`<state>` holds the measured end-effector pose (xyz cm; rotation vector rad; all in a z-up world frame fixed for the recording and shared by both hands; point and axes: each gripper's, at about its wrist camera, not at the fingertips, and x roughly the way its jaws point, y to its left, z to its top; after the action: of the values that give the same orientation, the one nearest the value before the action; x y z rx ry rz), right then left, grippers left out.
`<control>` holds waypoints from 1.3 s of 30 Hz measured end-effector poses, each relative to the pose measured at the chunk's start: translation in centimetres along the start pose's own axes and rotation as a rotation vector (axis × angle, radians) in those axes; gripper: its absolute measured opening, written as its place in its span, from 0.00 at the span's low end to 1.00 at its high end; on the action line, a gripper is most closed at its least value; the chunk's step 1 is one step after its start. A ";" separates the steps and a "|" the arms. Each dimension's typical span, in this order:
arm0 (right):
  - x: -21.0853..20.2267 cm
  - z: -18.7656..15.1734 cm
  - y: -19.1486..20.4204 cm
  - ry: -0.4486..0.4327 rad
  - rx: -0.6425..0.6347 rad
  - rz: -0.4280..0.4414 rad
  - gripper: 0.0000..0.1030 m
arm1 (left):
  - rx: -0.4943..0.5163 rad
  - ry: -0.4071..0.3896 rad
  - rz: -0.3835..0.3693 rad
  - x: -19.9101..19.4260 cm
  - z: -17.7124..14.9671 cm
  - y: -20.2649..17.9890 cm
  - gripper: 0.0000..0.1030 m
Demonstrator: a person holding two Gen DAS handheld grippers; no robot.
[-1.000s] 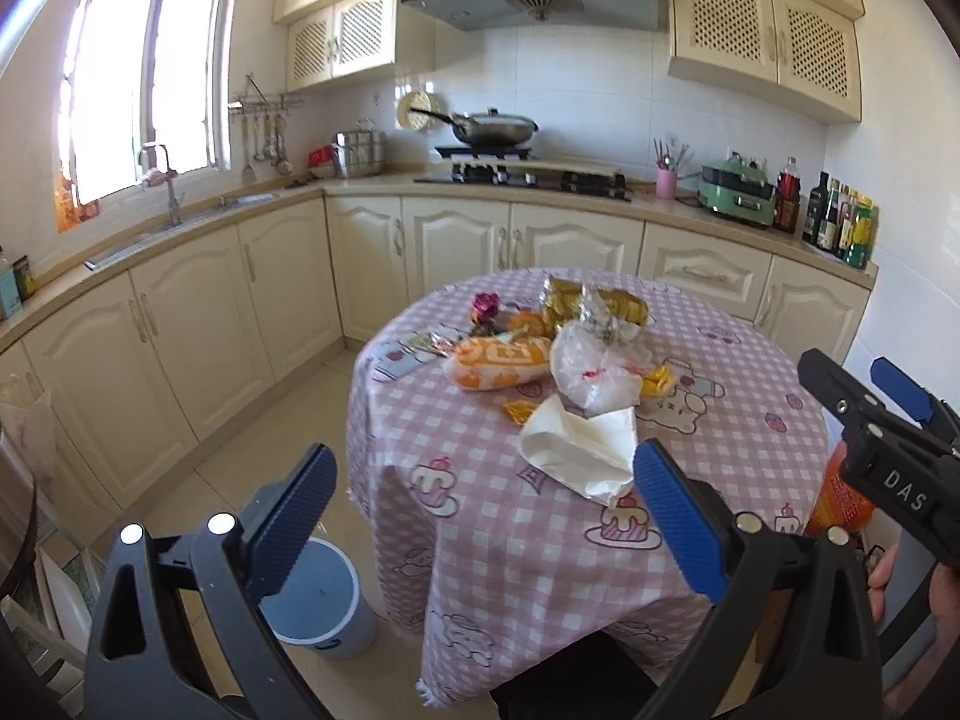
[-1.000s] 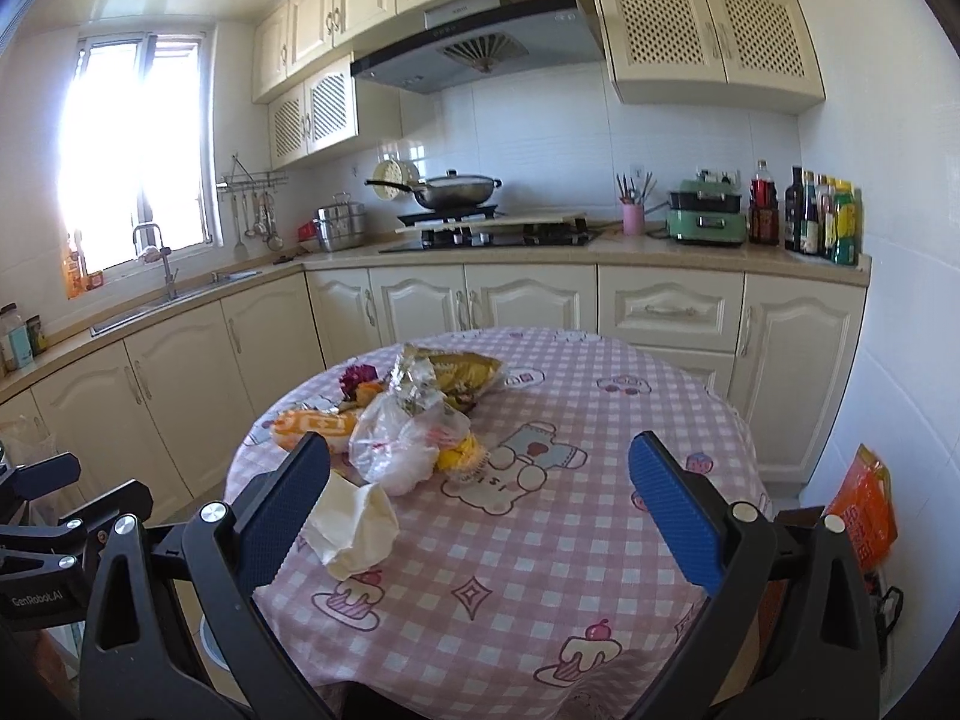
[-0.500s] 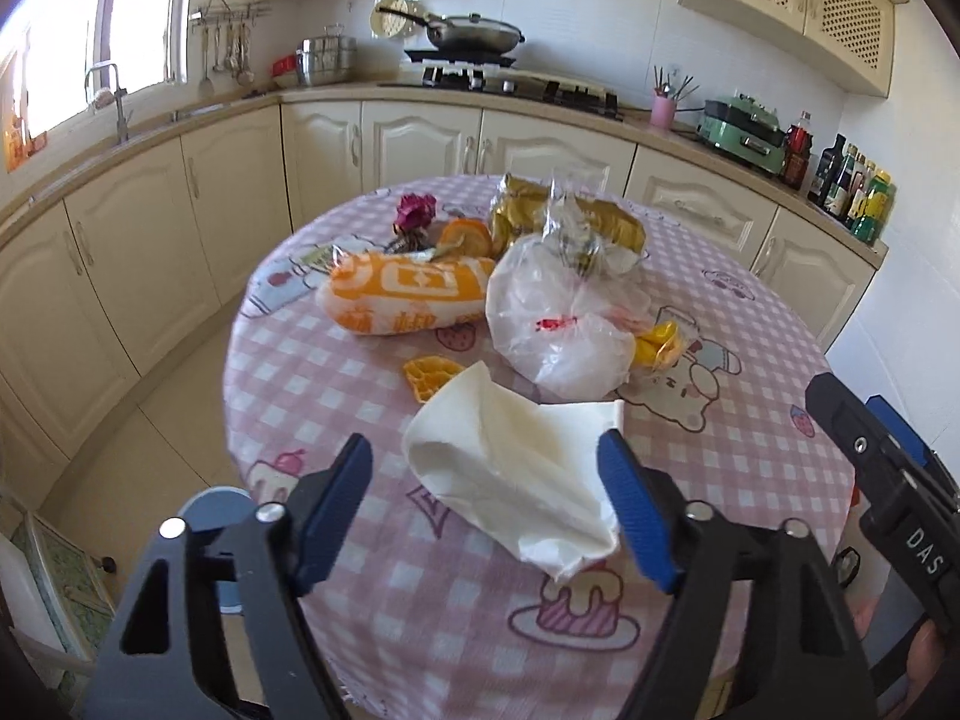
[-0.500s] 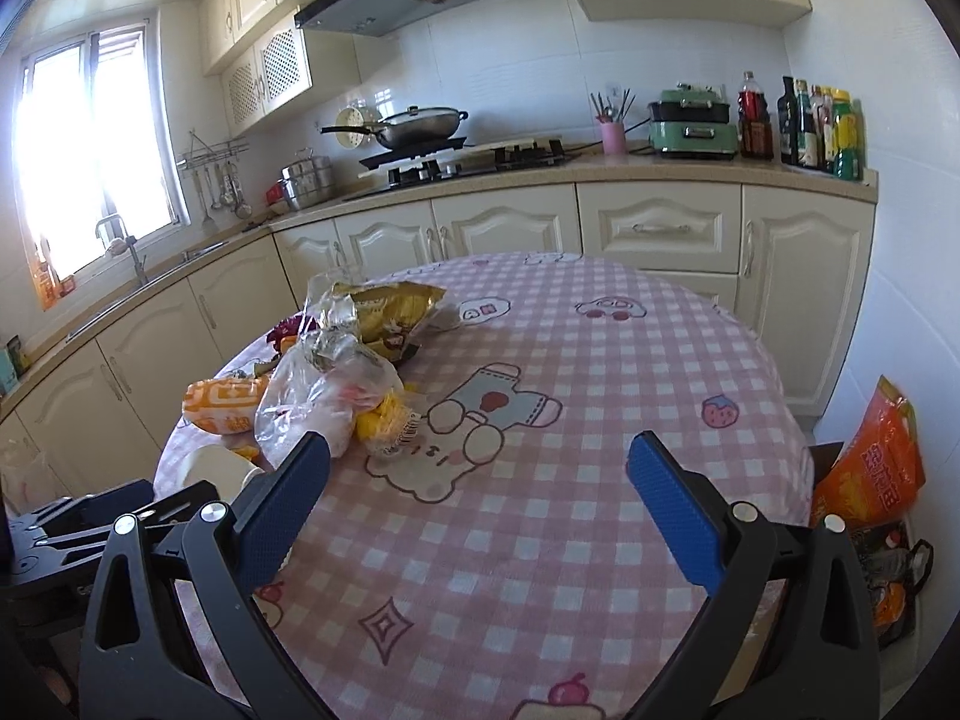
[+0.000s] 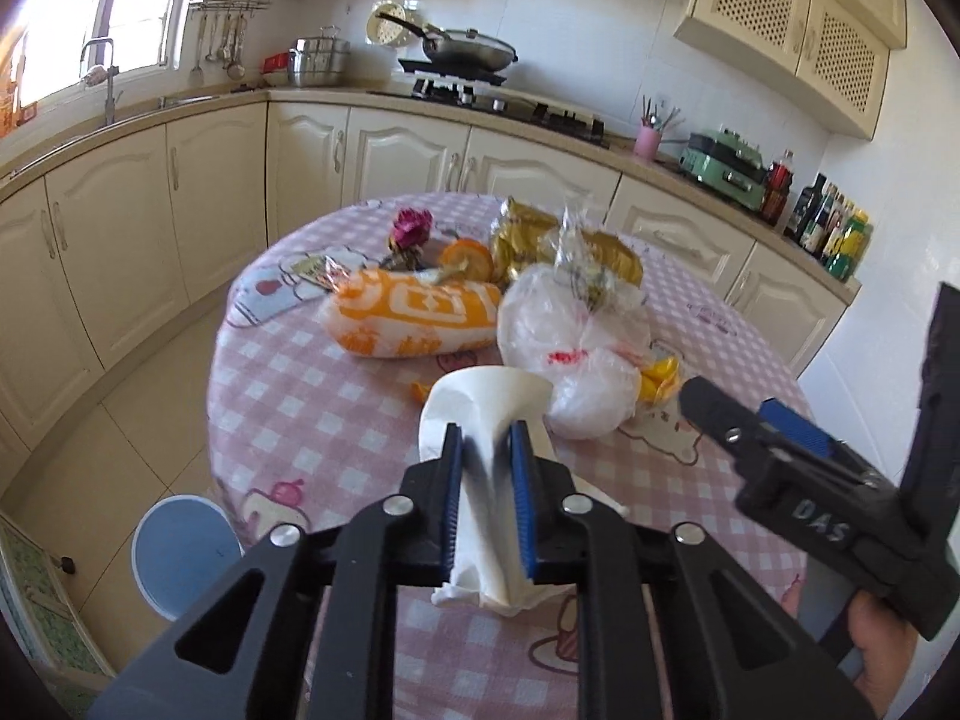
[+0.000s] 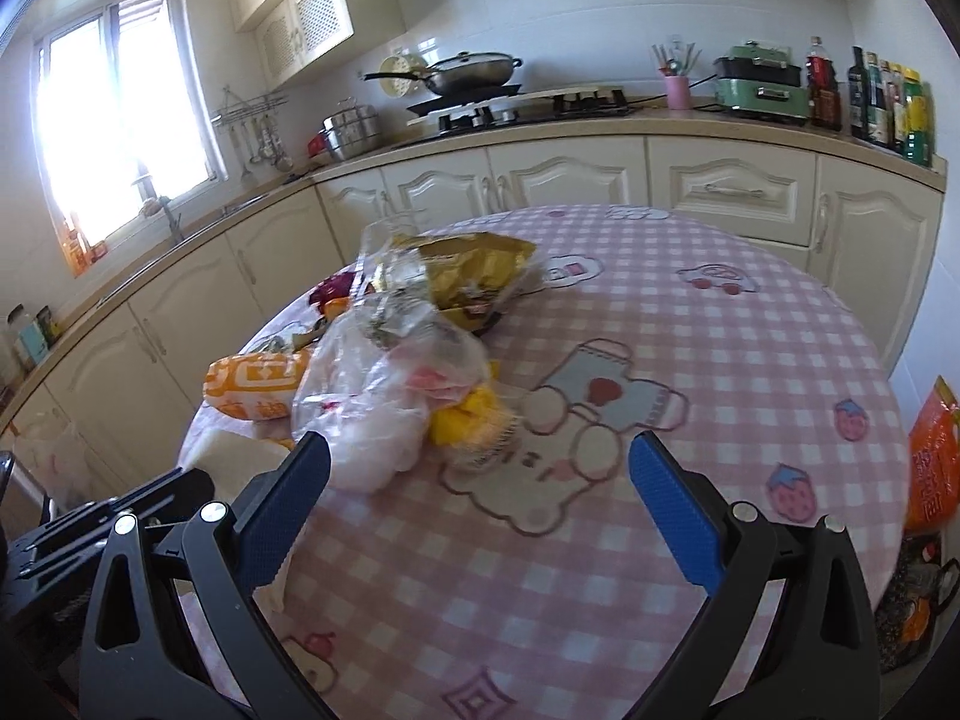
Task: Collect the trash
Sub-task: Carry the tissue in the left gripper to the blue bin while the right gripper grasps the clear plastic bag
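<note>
— Looked at the left tool first?
— Did; was closing, blue pads drawn in close on either side of the white paper, with the sheet bunched into a fold between them
— Lay where, that paper?
— Sat at the near edge of the round bench, on the pink checked cloth, far end flared up like a funnel, just beside the clear plastic bag
— And noticed the right tool?
— Stood spread wide, with nothing between the pads; hung above the bear print on the cloth, with the plastic bag near its left pad; gripped by a hand at the lower right of the left view
— Counted the rest of the trash?
— Found it heaped beyond the paper: orange packet lying on its side left of the plastic bag, gold wrapper behind the bag, dried rose and orange peel further back, yellow scraps touching the bag on its right
— Spotted anything off the bench?
— Made out a blue bin on the floor below the left edge, and an orange bag down by the wall on the right
— Read the print on the packet?
— Could not tell; too blurred
</note>
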<state>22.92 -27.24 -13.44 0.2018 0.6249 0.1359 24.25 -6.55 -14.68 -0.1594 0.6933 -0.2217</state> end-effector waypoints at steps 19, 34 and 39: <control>7.5 1.2 6.4 0.192 -0.232 -0.015 0.41 | -0.077 -0.066 -0.021 -2.3 1.3 5.5 0.11; 0.1 4.9 4.6 -0.006 -0.028 0.171 0.20 | -0.085 -0.156 -0.047 -5.8 2.3 6.1 0.11; 4.4 3.9 2.1 0.148 0.287 0.483 0.20 | -0.090 -0.159 -0.033 -6.4 2.2 6.5 0.11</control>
<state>28.62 -24.98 -12.34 0.6244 0.7337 0.5314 21.86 1.54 -10.52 -0.2713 0.5428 -0.2068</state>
